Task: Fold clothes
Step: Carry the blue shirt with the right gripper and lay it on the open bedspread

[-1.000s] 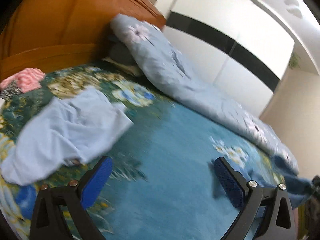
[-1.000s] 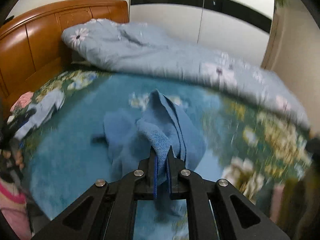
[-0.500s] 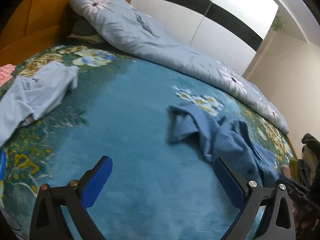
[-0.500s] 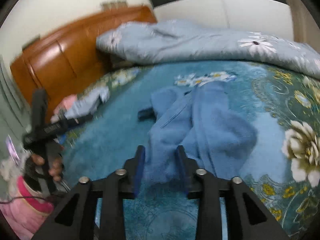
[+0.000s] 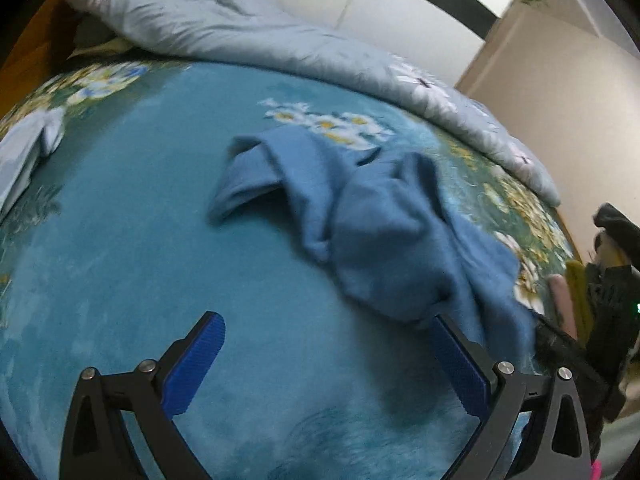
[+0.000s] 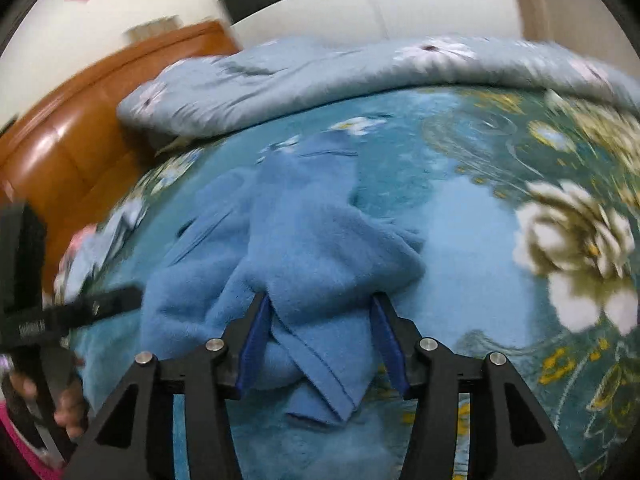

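Observation:
A crumpled blue fleece garment lies on the teal flowered blanket. In the right wrist view the garment fills the middle. My right gripper is low over its near edge, and a bunched fold sits between the jaws as they close; the pads do not visibly squeeze it. My left gripper stands wide open just above the blanket, nothing between its fingers, its right finger beside the garment's near edge. The left gripper also shows as a black bar at the left of the right wrist view.
A rolled light blue flowered duvet lies along the far side of the bed. A wooden headboard stands at the left. A pale blue garment lies at the bed's left edge. A white wardrobe stands behind.
My right gripper let go of the blue fleece, sank toward it and now straddles a fold. The left gripper swung from the pale blue garment over to the blue fleece, staying open.

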Demonstrator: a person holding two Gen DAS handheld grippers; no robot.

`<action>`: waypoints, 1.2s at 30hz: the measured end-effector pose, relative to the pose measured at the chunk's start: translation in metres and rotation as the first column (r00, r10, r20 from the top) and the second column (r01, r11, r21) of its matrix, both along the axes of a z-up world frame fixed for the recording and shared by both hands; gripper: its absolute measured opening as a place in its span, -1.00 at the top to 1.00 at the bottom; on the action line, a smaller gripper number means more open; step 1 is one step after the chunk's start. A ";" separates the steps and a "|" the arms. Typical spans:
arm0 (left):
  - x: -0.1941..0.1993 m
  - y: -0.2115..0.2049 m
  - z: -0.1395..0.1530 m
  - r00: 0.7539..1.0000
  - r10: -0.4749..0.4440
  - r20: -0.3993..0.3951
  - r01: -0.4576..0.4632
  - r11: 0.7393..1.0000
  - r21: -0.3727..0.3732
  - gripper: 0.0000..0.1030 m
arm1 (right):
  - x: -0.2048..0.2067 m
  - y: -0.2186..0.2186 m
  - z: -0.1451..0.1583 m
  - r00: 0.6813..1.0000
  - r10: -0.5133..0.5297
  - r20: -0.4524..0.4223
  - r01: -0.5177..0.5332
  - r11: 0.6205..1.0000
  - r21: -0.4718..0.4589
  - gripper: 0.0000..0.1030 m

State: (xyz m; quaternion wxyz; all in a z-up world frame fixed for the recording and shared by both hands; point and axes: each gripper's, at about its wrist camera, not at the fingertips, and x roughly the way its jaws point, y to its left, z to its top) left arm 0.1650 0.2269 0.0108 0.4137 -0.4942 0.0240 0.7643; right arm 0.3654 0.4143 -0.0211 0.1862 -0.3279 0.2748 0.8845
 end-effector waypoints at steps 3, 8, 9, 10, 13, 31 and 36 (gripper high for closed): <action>-0.007 -0.013 -0.003 0.999 0.047 0.025 -0.047 0.999 0.008 -1.00 | 0.020 0.021 -0.002 0.998 -0.055 -0.036 0.053 0.997 -0.057 0.81; -0.006 -0.022 0.004 0.998 0.054 -0.009 -0.054 0.998 0.030 -1.00 | 0.059 0.056 0.001 0.968 -0.250 -0.040 0.249 0.968 -0.014 0.84; -0.006 -0.022 0.003 0.999 0.052 -0.011 -0.051 0.998 0.026 -1.00 | 0.065 0.064 0.001 0.954 -0.301 -0.015 0.301 0.954 0.005 0.94; -0.006 -0.022 0.002 0.999 0.050 -0.011 -0.050 0.999 0.022 -1.00 | 0.069 0.069 0.000 0.944 -0.330 0.007 0.330 0.944 0.024 0.94; -0.008 -0.021 -0.004 0.999 0.048 0.003 -0.048 0.999 0.018 -1.00 | 0.073 0.069 0.000 0.945 -0.325 0.027 0.324 0.945 0.054 0.92; -0.018 -0.046 -0.008 0.994 0.108 0.010 -0.108 0.994 0.000 -1.00 | -0.048 -0.020 0.000 0.990 0.118 0.076 -0.127 0.984 0.125 0.80; -0.030 -0.041 -0.012 0.993 0.117 0.029 -0.117 0.993 0.006 -1.00 | -0.008 0.027 0.044 0.996 0.002 -0.086 0.008 0.993 0.119 0.85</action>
